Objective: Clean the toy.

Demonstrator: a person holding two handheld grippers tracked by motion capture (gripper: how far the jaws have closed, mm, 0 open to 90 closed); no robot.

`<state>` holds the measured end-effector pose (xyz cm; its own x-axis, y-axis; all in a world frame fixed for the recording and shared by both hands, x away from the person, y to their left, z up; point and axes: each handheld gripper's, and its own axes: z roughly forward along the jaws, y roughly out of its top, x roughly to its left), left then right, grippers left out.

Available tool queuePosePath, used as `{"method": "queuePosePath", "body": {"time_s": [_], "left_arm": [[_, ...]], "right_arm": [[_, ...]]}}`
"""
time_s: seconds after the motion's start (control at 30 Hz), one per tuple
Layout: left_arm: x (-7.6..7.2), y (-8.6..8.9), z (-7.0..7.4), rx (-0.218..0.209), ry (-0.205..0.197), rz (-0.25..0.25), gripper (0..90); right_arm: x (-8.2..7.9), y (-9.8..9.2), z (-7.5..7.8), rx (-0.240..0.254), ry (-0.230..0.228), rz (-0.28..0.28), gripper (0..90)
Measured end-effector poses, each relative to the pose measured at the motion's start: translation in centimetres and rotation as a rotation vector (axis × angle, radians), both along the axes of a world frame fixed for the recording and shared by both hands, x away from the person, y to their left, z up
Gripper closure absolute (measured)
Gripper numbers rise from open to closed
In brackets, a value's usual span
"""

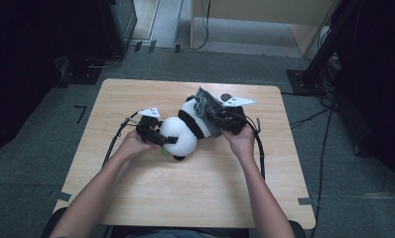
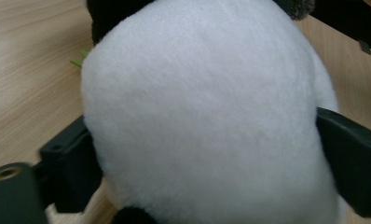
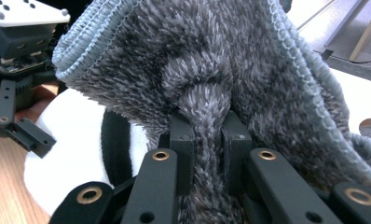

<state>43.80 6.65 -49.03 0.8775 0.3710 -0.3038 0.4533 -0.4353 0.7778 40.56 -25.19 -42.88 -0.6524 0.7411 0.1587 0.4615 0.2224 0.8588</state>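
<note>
A black-and-white plush panda (image 1: pixel 178 135) lies on the wooden table (image 1: pixel 195 193). A grey fluffy cloth (image 1: pixel 209 110) with a pale blue stitched edge covers its head end. My left gripper (image 1: pixel 170 141) has its jaws spread wide on either side of the panda's round white body (image 2: pixel 202 107). One black finger (image 2: pixel 69 170) sits at each flank, and I see no squeeze. My right gripper (image 3: pixel 210 135) is shut on a pinched fold of the grey cloth (image 3: pixel 197 60) at the panda's head. The left gripper (image 3: pixel 20 70) also appears far left in the right gripper view.
A small green piece (image 1: pixel 164 152) pokes out beside the panda's lower body. Cables trail from both grippers across the table. Beyond the far edge are dark equipment stands (image 1: pixel 329 54), floor cables and a light wooden frame (image 1: pixel 265 15).
</note>
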Motion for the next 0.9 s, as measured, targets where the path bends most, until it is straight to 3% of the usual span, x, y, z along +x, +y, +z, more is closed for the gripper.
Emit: {"method": "queuePosePath", "body": {"time_s": [0.17, 0.33, 0.47, 0.57, 0.67, 0.8, 0.9], "left_arm": [[-1.2, 0.2, 0.1, -0.028, -0.025, 0.029, 30.1], [-2.4, -0.4, 1.1, -0.011, -0.033, 0.063, 42.0], [-2.8, -0.8, 1.9, -0.024, -0.007, 0.094, 45.7], [-2.7, -0.5, 2.7, -0.071, 0.024, 0.122, 47.0], [-2.7, -0.2, 3.3, -0.102, 0.015, 0.163, 46.9], [-2.6, 0.4, 4.2, -0.183, 0.030, 0.218, 46.7], [-2.9, 0.3, 4.9, -0.201, 0.013, 0.263, 46.4]], "right_arm": [[0.0, -0.1, 0.1, 0.013, -0.004, -0.025, 79.2], [0.0, -1.2, 0.5, 0.047, 0.034, -0.052, 79.3], [-0.4, -2.1, 1.4, 0.062, 0.043, -0.080, 79.3], [-1.0, -2.3, 2.2, 0.059, 0.025, -0.082, 79.3], [-1.8, -2.2, 3.1, 0.067, 0.005, -0.079, 79.2], [-2.7, -1.6, 4.1, 0.083, -0.005, -0.059, 79.1], [-3.3, -0.8, 4.7, 0.093, -0.004, -0.036, 78.8]]}}
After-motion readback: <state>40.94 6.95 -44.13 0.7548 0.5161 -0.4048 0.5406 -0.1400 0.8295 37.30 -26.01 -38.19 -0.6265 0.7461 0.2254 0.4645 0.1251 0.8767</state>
